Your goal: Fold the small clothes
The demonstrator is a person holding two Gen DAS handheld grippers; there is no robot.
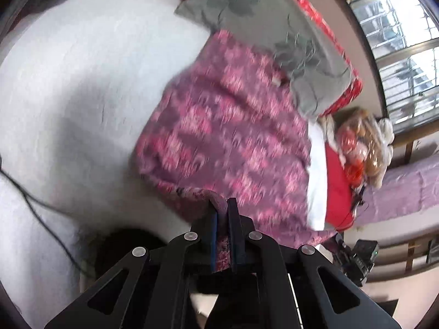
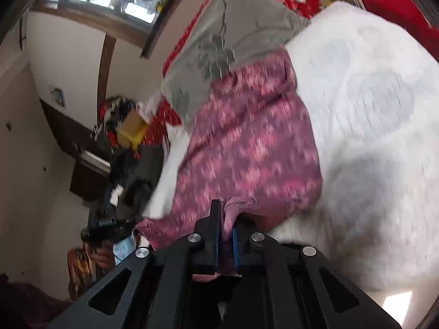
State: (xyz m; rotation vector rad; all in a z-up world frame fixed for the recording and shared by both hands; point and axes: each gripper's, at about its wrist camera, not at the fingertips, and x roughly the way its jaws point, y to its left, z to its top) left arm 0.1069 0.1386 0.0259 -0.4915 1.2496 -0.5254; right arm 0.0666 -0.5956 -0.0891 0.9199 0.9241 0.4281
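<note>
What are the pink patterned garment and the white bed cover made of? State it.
Pink patterned garment: looks like soft knit or fleece, matte, fuzzy at the edge pinched in the left claw; motion blur leaves the weave uncertain. White bed cover: seems a quilted cotton-like fabric, matte, with faint stitched texture.

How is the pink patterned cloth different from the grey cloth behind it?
The pink patterned cloth is busy with pink and purple marks; the grey cloth is plain grey with darker flower shapes. The pink one is pinched by the left gripper and right gripper; the grey one lies untouched. Both rest on the white bed cover.
</note>
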